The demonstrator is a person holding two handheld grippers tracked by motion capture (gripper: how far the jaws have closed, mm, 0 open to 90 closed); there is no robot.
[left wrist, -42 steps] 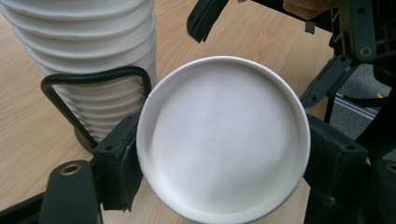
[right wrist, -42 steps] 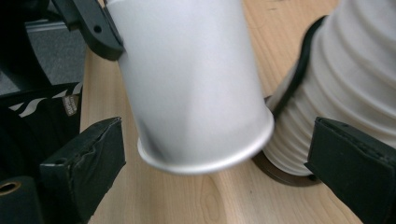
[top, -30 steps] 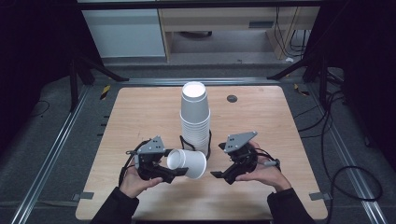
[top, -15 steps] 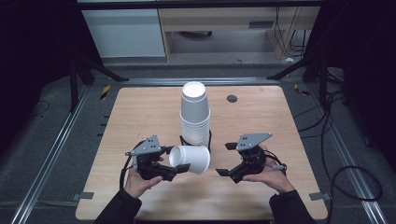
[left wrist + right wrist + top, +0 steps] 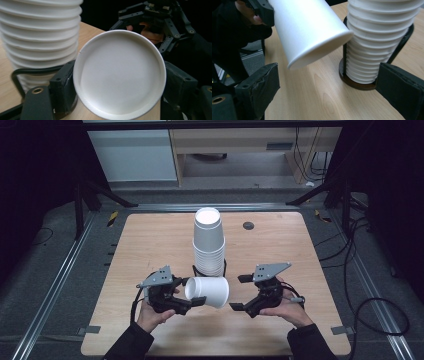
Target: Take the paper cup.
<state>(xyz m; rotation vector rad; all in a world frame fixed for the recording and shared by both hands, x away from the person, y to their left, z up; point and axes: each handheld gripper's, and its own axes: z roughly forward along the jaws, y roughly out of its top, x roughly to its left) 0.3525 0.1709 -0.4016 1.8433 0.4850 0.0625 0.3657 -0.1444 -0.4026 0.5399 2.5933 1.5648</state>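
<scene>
**Single cup held sideways before the stack**

The left tongs grasp a white paper cup lying sideways above the pale wooden worktop, just before the tall stack of white cups. The right tongs stand released, nearby.
</scene>
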